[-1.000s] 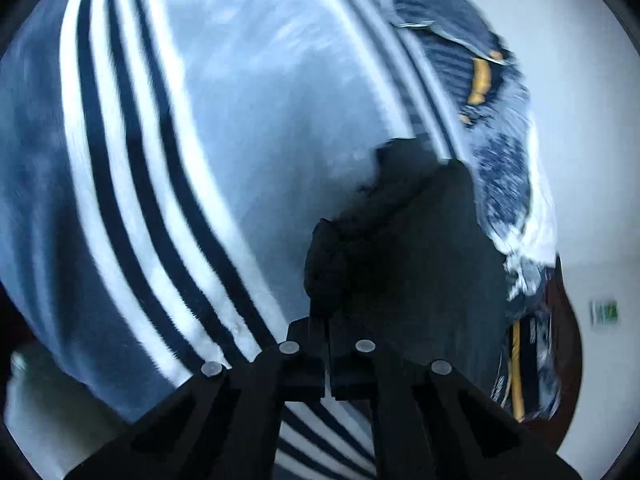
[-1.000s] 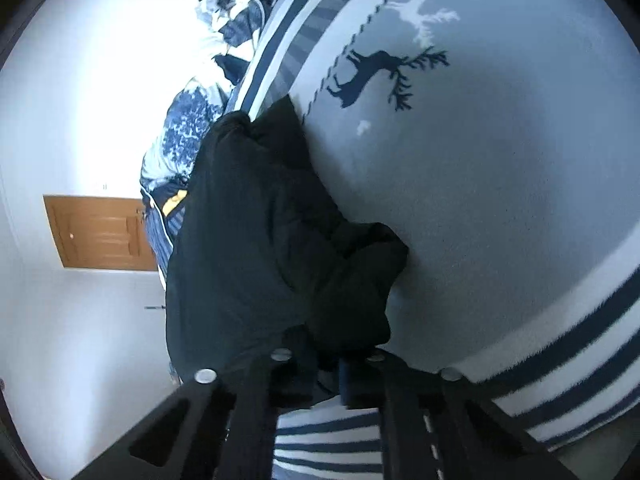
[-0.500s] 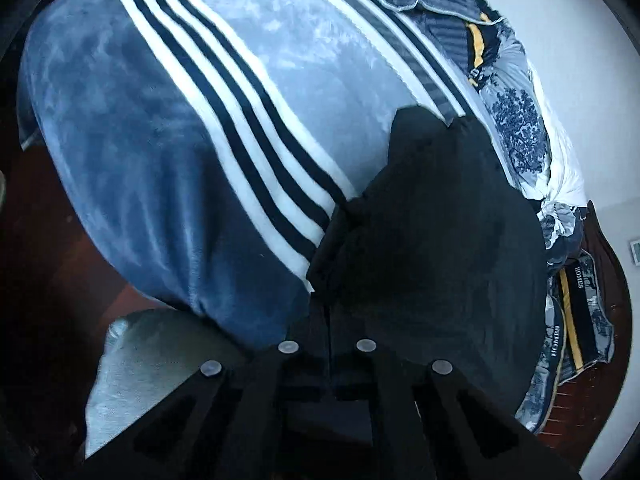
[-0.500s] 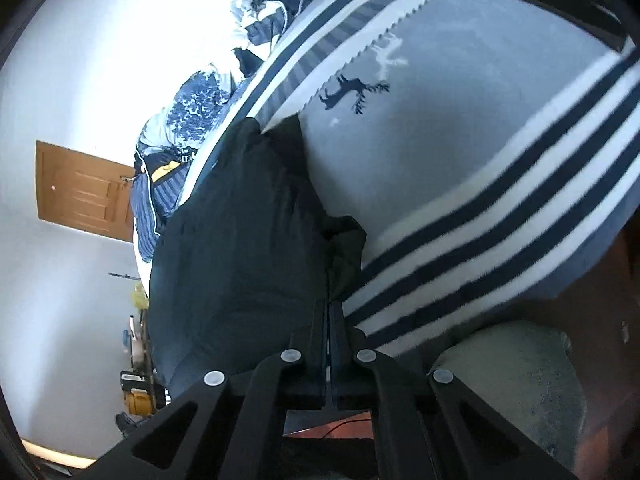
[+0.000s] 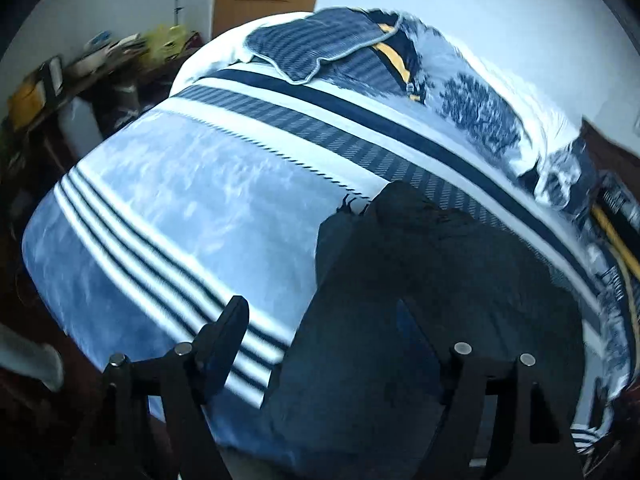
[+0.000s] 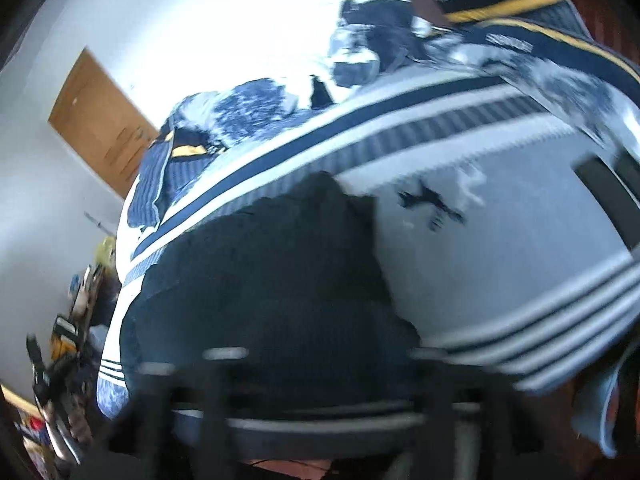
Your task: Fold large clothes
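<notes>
Both grippers just released: left gripper (image 5: pixel 320 332) now wide open, right gripper (image 6: pixel 312 364) blurred, can't tell; dark garment (image 5: pixel 432 292) lies on blanket (image 5: pixel 180 208), fold placed.

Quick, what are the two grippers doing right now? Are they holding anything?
Left gripper: open, holding nothing, above the dark garment.
Right gripper: too blurred to tell.

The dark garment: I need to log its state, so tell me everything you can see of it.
The dark garment is black or very dark navy, looks like soft matte cloth, and lies spread on the striped blanket, with a bunched peak at its far end by the reindeer motif. The left gripper stands open over its near edge, gripping nothing. The right view is blurred.
</notes>
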`<state>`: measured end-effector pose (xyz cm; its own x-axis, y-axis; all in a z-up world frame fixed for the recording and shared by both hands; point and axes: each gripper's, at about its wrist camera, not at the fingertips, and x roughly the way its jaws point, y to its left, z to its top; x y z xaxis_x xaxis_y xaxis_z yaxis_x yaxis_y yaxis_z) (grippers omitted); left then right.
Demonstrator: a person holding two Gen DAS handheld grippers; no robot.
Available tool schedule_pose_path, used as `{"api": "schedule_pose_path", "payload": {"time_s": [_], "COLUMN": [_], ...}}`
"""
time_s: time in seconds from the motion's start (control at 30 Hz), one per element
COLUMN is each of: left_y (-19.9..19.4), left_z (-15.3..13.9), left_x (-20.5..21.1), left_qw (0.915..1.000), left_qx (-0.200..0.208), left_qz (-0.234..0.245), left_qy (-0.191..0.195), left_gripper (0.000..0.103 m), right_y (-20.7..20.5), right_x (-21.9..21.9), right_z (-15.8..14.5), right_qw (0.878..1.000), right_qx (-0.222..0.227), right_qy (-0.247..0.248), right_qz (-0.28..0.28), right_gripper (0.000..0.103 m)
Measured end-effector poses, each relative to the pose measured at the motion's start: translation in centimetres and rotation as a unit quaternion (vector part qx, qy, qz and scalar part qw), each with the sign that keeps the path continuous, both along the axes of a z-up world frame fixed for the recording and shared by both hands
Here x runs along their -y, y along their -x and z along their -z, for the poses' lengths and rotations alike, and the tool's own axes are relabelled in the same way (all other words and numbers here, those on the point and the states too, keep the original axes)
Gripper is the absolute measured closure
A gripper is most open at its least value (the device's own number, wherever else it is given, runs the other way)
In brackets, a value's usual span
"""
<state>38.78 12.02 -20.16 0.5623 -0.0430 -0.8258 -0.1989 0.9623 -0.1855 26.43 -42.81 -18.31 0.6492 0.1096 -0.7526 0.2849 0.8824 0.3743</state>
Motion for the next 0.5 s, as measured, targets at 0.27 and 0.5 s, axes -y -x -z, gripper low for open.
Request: {"api": "schedule_pose_path", "payload": {"time_s": [0.27, 0.5], "left_y": [-9.3, -16.2], "left_z": [1.4, 5.2], "left_x": [3.1, 3.5], "left_qw": [0.9987, 0.9926], "left_qx": [-0.009, -0.097], "left_qz": [0.046, 0.065], "left_qy": [-0.020, 0.033], "left_gripper": [0.026, 0.026], "right_y": [-10.3, -20.0], "right_x": [1.1, 4.8], "right_z": [1.1, 7.2], "right_qw": [0.997, 0.989], "right_qx": [-0.027, -0.115], "right_qy": [-0.031, -0.073], "right_qz": [-0.067, -0.051], "right_gripper": [0.023, 0.024]}}
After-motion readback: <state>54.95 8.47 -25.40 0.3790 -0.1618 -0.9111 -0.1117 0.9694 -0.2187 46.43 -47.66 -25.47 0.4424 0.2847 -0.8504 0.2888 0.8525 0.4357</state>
